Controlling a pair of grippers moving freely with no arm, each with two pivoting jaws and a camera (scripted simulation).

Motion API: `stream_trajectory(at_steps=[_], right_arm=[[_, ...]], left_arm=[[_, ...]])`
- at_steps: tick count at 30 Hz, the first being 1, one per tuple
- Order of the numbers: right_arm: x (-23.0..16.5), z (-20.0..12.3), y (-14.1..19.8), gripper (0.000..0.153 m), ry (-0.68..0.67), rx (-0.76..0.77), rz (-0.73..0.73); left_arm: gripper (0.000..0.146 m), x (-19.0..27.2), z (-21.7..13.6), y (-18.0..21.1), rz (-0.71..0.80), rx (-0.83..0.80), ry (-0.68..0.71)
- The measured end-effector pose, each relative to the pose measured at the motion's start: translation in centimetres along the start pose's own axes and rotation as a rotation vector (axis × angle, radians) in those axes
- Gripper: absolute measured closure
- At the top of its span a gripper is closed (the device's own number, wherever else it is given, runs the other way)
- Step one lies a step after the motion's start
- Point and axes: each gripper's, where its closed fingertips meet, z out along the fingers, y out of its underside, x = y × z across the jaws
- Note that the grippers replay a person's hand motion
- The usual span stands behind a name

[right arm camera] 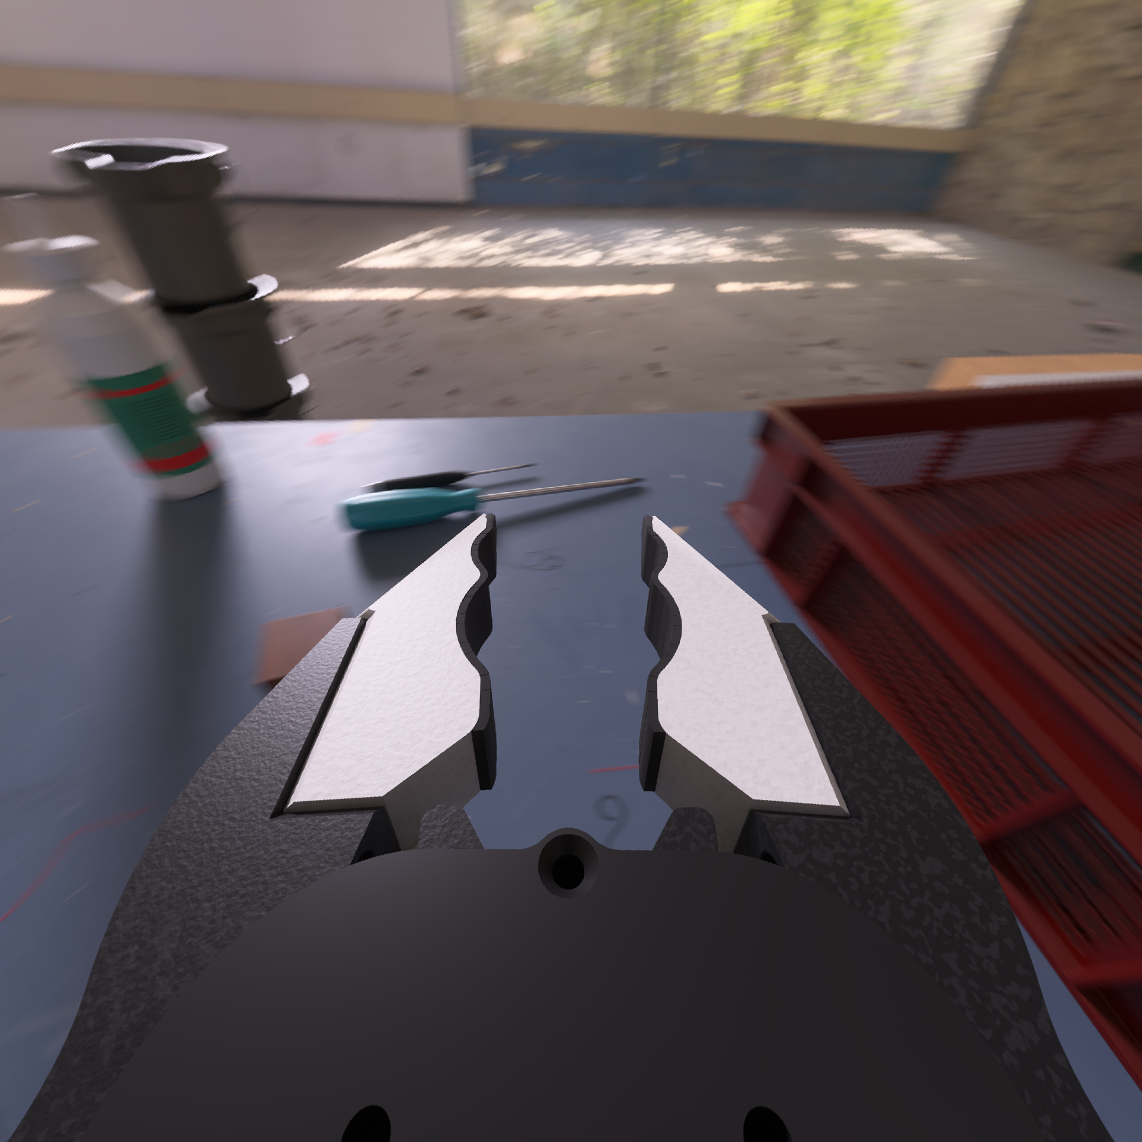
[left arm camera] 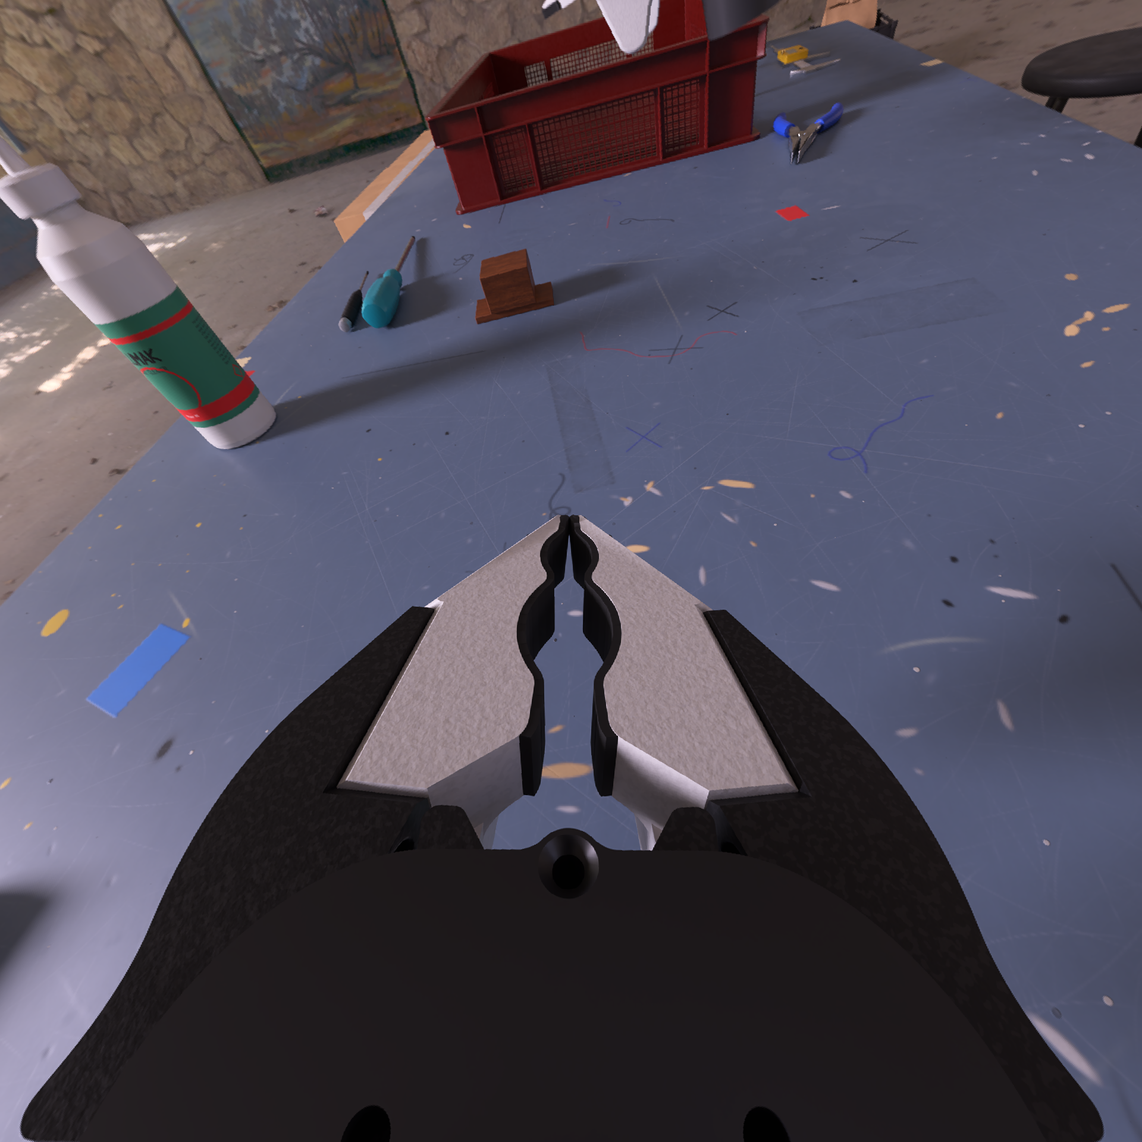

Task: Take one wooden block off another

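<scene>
In the left wrist view a small wooden cube [left arm camera: 505, 277] sits on top of a flat wooden block [left arm camera: 516, 307] on the blue table [left arm camera: 803, 432], far ahead of my left gripper [left arm camera: 568, 520]. The left gripper is shut and empty, low over the table. Part of my right gripper [left arm camera: 625, 21] shows at the top, above the red crate [left arm camera: 593, 117]. In the blurred right wrist view my right gripper [right arm camera: 568, 526] is open and empty. A brown wooden corner [right arm camera: 303, 642] shows just left of its left finger, mostly hidden; I cannot tell which block it is.
A glue bottle [left arm camera: 142, 309] stands at the left table edge. Two screwdrivers [left arm camera: 382, 295] lie left of the blocks. Blue pliers [left arm camera: 806, 131] lie right of the crate and a dark stool [left arm camera: 1081, 68] stands beyond. In the right wrist view the crate [right arm camera: 958, 587] is close on the right, with a grey ribbed cylinder [right arm camera: 191, 278] behind the bottle [right arm camera: 136, 383].
</scene>
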Motion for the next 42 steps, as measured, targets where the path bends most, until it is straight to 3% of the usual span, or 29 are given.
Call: stream_trajectory(at_steps=[4, 7, 10, 14, 15, 18, 21, 24, 26, 29, 31, 36, 38, 42], right_arm=[[-11.3, -0.3, 1.5, 0.105, -0.399, -0.223, -0.076], [-16.6, 1.5, 6.4, 0.091, -0.460, -0.432, -0.155], [-16.5, 4.7, 10.0, 0.080, -0.330, -0.516, -0.191], [-15.0, 6.5, 11.5, 0.078, -0.276, -0.563, -0.134], [-14.9, 6.7, 12.1, 0.080, -0.280, -0.595, -0.136], [-15.5, 7.0, 12.8, 0.104, -0.313, -0.582, -0.191], [-17.3, 4.8, 9.4, 0.104, -0.410, -0.455, -0.213], [-20.3, 0.1, 7.1, 0.104, -0.569, -0.445, -0.240], [-21.9, -2.5, 8.6, 0.104, -0.633, -0.509, -0.287], [-22.4, -4.9, 12.6, 0.104, -0.615, -0.586, -0.412], [-22.3, -6.0, 14.3, 0.104, -0.618, -0.631, -0.410], [-23.9, -7.5, 15.7, 0.104, -0.684, -0.702, -0.465], [-24.9, -6.3, 15.4, 0.104, -0.653, -0.669, -0.528], [-20.7, -2.7, 14.9, 0.104, -0.546, -0.710, -0.344]], left_arm=[[0.146, 0.2, 0.3, 0.4, -0.023, -0.007, 0.020], [0.144, 0.4, 0.3, 0.5, -0.044, -0.012, 0.029], [0.132, 0.4, 0.1, 0.5, -0.071, -0.018, 0.036], [0.125, 0.5, 0.0, 0.1, -0.076, -0.006, 0.045], [0.123, 0.6, 0.1, 0.0, -0.075, -0.006, 0.050], [0.120, 1.3, 0.4, 0.5, -0.058, -0.035, 0.086], [0.123, 2.8, 0.5, 1.4, -0.016, -0.085, 0.165], [0.144, 5.7, 0.1, 1.7, 0.054, -0.114, 0.303], [0.146, 7.3, 0.3, 2.1, 0.092, -0.166, 0.353], [0.146, 9.1, 0.9, 3.1, 0.189, -0.252, 0.350], [0.146, 9.9, 1.3, 3.6, 0.247, -0.295, 0.340], [0.146, 11.1, 1.6, 4.8, 0.294, -0.380, 0.350], [0.146, 11.2, 1.6, 4.8, 0.272, -0.384, 0.363], [0.146, 11.4, 1.5, 4.8, 0.250, -0.376, 0.388]])
